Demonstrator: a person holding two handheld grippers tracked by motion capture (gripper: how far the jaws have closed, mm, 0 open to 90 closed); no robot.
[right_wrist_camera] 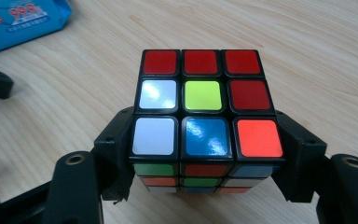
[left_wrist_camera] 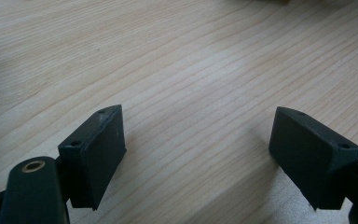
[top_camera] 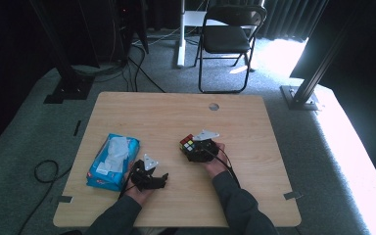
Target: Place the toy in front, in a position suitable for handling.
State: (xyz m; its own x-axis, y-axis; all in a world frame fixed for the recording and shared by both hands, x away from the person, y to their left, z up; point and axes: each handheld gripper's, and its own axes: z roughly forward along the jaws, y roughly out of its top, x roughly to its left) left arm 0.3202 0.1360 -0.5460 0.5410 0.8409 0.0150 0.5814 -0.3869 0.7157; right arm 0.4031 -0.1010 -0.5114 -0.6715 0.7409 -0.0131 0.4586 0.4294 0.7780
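Nearest the person, at about 7 o'clock on the desk point(top_camera: 176, 112), the left gripper point(top_camera: 162, 178) lies low over the wood with its fingers point(left_wrist_camera: 95, 156) spread wide and nothing between them; bare wood grain shows in the gap. Just beside it, toward 9 o'clock, sits a blue pack of wet wipes point(top_camera: 112, 160), its edge showing as a blue sliver at the left border of the left gripper view.

A little farther in, near the desk's centre, the right gripper point(top_camera: 192, 149) holds a Rubik's cube point(right_wrist_camera: 203, 116). Its fingers point(right_wrist_camera: 116, 140) press on the cube's two opposite sides at the lower layer, holding it at a moderate width. The cube's upper face shows red, white, yellow-green, blue and orange stickers. In the high view the cube point(top_camera: 187, 143) juts toward 10 o'clock from the hand.

Toward 12 o'clock, a round cable hole point(top_camera: 214, 106) lies near the far edge of the desk. Beyond it, on the carpet, stands a black folding chair point(top_camera: 227, 39).
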